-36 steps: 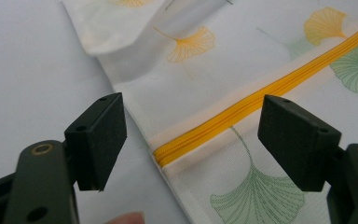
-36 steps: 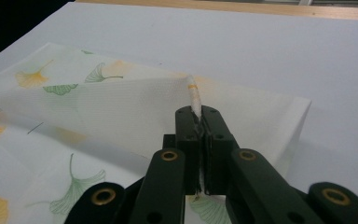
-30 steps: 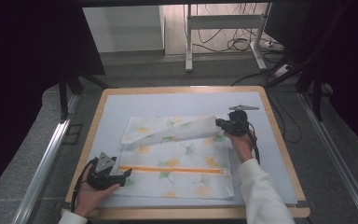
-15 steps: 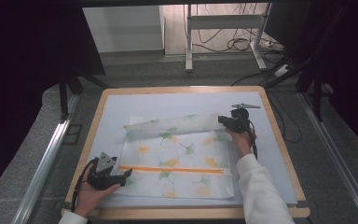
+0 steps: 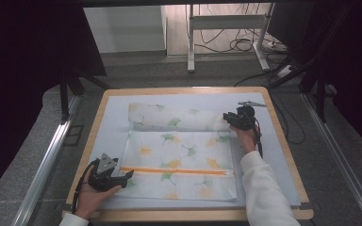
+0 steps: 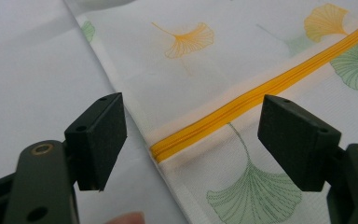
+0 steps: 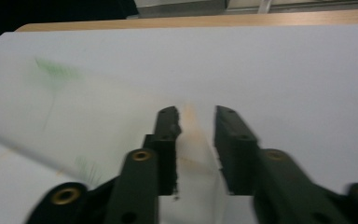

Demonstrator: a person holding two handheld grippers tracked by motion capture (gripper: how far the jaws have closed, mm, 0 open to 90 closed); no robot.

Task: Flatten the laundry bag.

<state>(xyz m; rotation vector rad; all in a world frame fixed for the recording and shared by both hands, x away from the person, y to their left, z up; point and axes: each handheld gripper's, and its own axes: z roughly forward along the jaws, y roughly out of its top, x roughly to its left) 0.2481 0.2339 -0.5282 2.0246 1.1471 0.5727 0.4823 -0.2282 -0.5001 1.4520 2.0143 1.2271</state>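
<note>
- Right gripper (image 5: 229, 119): jaws have just been opening. In the right gripper view a ridge of cloth stands between them, touching the left jaw at most and no longer pinched; I read it as released.
- Left gripper (image 5: 128, 174): jaws spread wide and low over the near-left corner of the cloth. In the left gripper view they straddle the end of the yellow-orange zipper (image 6: 261, 93) without pressing on it.
- Thing in hand: a white fabric cover printed with green and orange ginkgo leaves (image 5: 179, 155), lying flat on the pale blue mat (image 5: 113, 117) of the wooden-rimmed table (image 5: 283, 141), roughly central.
- Far edge is turned over toward the person, forming a folded band (image 5: 174, 117).
- Judgement on the step: the fold is being set down. To do it well, draw the right gripper straight back off the band without dragging it, and check that the band lies even.
- Orientation: the cover's long axis runs left to right across the table. The zipper lies parallel to it, near the front edge, and the band likewise.
</note>
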